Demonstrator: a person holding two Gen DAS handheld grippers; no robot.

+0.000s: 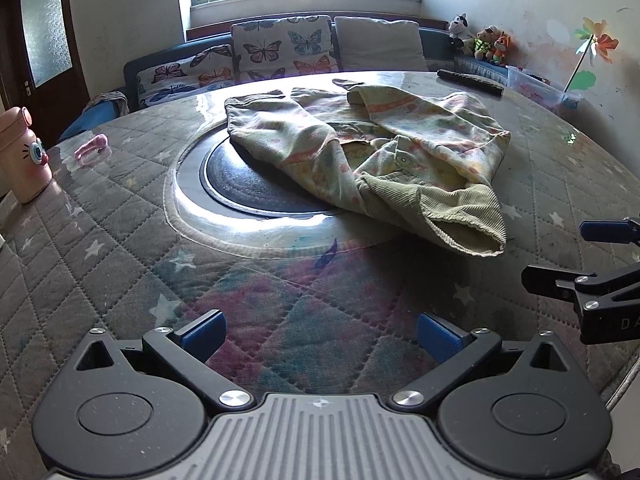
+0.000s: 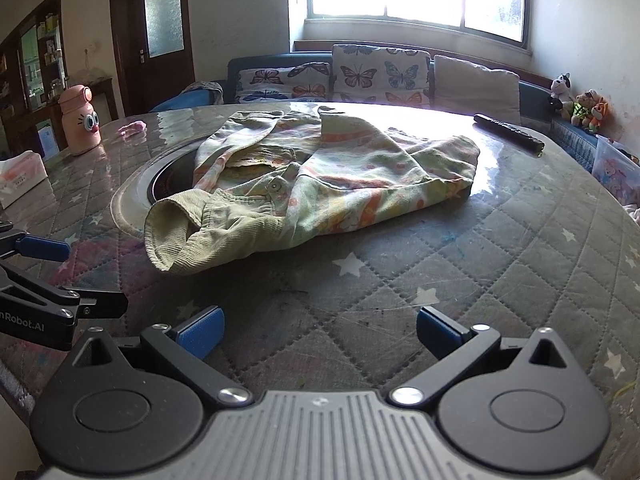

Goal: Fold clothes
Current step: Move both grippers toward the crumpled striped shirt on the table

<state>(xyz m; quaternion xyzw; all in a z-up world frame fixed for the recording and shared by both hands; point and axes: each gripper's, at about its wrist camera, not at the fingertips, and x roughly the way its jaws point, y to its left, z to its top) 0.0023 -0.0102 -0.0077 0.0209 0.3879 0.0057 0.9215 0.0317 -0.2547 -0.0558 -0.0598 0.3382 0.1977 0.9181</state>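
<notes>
your left tongs (image 1: 320, 336) and right tongs (image 2: 318, 334) both hang spread and empty over the near edge of the quilted table (image 1: 120, 248), side by side, likely so you can take in the whole garment before choosing corners. the child's jacket (image 2: 320, 184), floral-lined with a green corduroy cuff (image 2: 176, 240) turned toward you, lies crumpled at the table's middle, partly over the dark round insert (image 1: 240, 184). it's well apart from both tongs, so folding hasn't begun.
</notes>
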